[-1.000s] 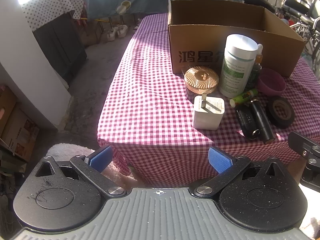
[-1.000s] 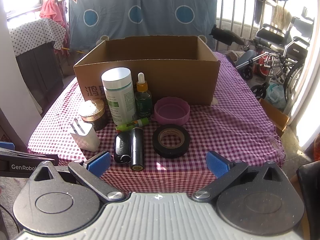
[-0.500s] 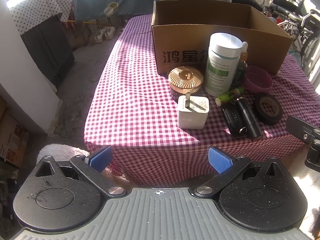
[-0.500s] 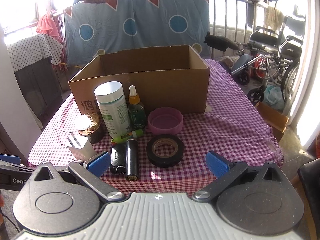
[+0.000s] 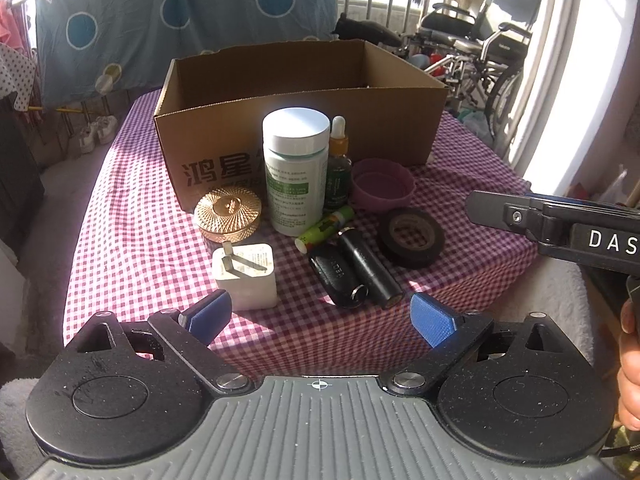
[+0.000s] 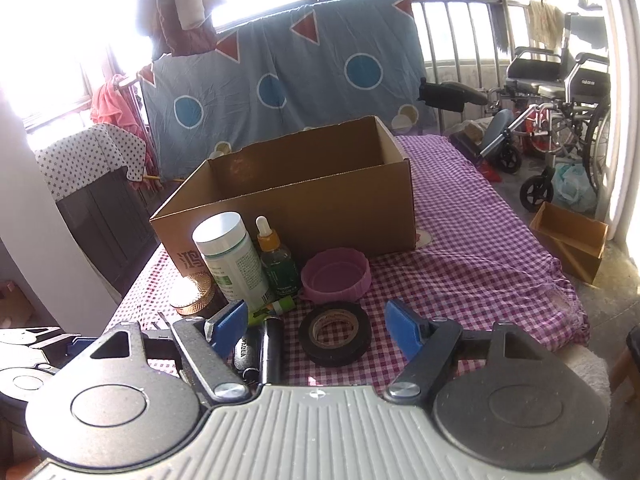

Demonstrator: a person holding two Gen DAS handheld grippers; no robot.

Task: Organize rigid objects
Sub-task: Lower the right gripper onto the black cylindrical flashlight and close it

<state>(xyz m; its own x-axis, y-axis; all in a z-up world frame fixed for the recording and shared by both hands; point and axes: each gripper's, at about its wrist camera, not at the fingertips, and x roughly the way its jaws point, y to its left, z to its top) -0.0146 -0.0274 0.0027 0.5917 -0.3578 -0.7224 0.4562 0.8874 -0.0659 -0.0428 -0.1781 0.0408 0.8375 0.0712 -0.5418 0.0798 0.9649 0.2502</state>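
Cardboard box [image 6: 304, 204] stood open and seemingly empty, well beyond both sets of jaws, behind the clustered items. White bottle [image 5: 295, 172] rose ahead of the left gripper [image 5: 322, 316], whose jaws had just narrowed slightly yet remained wide and held nothing. Tape roll [image 6: 335, 332] lay just ahead of the right gripper [image 6: 314, 330], its jaws partly closed in, nothing gripped. Charger [image 5: 245, 276] sat just beyond the left pad. Advisable: centre the roll, then close.
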